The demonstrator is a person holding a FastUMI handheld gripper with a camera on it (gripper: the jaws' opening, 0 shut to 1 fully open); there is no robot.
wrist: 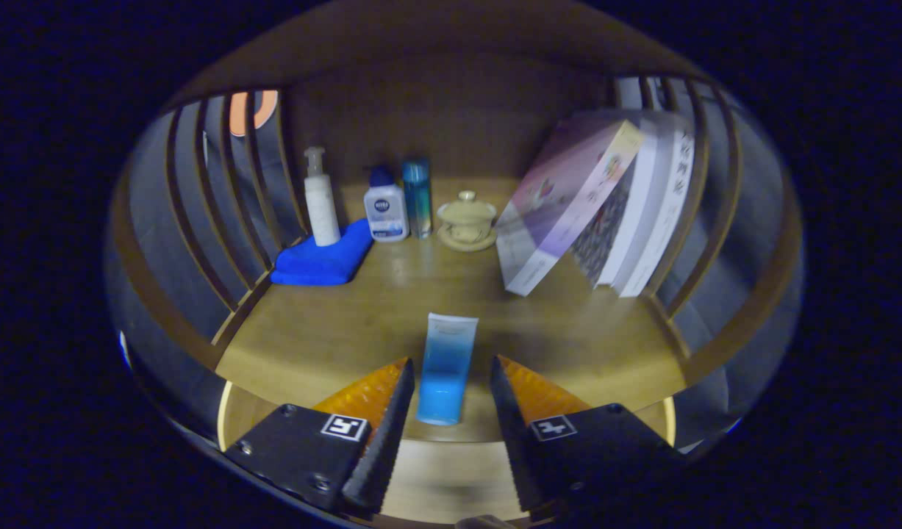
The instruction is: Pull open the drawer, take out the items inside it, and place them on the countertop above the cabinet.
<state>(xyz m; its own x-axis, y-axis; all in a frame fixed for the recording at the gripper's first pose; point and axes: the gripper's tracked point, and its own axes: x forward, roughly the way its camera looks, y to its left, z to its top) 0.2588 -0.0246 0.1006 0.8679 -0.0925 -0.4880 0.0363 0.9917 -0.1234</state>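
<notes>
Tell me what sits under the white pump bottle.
The white pump bottle stands on a folded blue cloth on the countertop. Anything under the cloth is covered. The open gripper flanks a blue tube.

Glossy plastic tube (446,369); smooth wood countertop (326,330); soft cloth (324,258)

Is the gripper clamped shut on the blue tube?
No: the blue tube lies on the countertop between the fingers of the open gripper, with a gap showing on either side.

Dim, warm light; fisheye bends the edges, soft blur, faint countertop (392,279) sheen.
</notes>
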